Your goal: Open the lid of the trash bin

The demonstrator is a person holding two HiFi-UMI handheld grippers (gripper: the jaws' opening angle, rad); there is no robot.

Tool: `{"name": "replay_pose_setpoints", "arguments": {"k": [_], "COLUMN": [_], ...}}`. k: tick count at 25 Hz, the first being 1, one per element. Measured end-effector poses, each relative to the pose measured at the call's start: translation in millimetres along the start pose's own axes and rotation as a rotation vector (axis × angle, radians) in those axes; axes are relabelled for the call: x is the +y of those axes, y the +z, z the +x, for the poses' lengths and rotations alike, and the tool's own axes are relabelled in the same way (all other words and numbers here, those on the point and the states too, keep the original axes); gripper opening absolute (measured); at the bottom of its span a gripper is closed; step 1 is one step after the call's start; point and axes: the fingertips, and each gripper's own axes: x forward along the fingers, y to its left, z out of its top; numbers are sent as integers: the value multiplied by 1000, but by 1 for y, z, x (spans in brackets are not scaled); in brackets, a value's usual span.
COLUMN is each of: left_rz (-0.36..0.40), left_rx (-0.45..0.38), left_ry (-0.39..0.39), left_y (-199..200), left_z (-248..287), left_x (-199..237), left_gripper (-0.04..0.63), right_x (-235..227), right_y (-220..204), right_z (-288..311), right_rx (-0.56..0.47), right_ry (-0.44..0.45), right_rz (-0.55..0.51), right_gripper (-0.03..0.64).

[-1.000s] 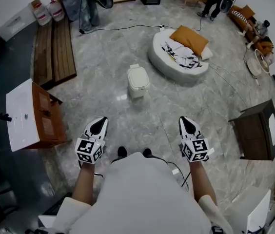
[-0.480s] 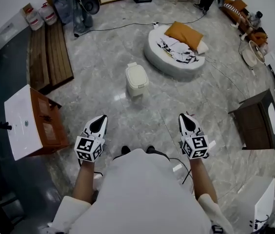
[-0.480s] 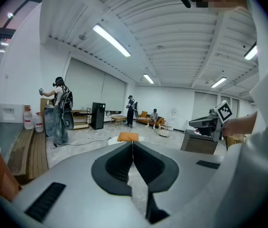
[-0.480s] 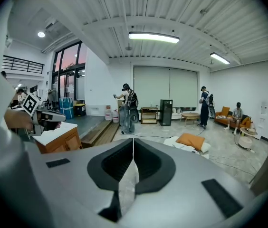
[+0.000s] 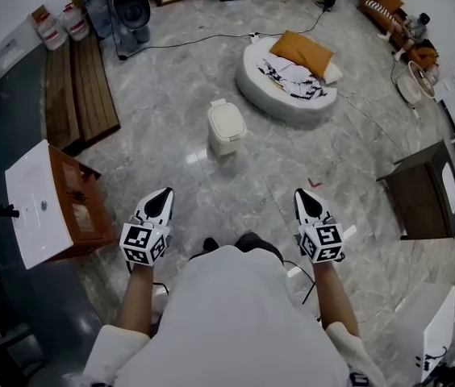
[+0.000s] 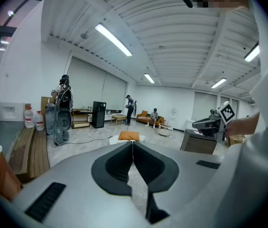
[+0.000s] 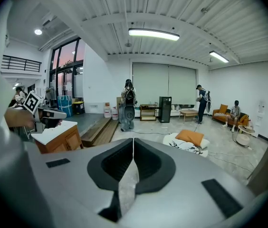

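Note:
A small cream trash bin (image 5: 227, 127) stands on the marble floor ahead of me, its lid down. My left gripper (image 5: 162, 196) and right gripper (image 5: 303, 194) are held side by side well short of it, a good stretch of floor between. Both have their jaws pressed together at the tips with nothing held. In the left gripper view the left gripper's (image 6: 132, 142) jaws meet along one line; the right gripper (image 7: 133, 139) looks the same in its own view. The bin does not show in either gripper view.
A round white cushion bed (image 5: 285, 77) with an orange pillow lies beyond the bin. A wooden cabinet with a white top (image 5: 46, 203) stands at my left, a dark cabinet (image 5: 423, 192) at my right. Wooden planks (image 5: 76, 87) and a cable lie farther back. People stand far off.
I have stepped forward a little: the bin and bed have slid slightly down and left in the head view. Both grippers keep the same pose, still shut.

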Motion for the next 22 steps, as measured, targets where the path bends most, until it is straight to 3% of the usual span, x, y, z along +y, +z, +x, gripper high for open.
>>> {"name": "replay_pose_setpoints", "arguments": {"k": [13, 22], "left_rz": [-18, -37], "left_rx": [5, 3], "left_ry": [10, 52], "left_y": [-1, 13], "left_z": [12, 47], "left_x": [7, 25], "left_gripper": [18, 18], "right_x": [-3, -30], "right_y": [-1, 16], "right_z": [22, 66], "right_rx": [23, 29], "right_ry": [22, 46], "right_rz": [0, -21], "right_gripper": [31, 31]}}
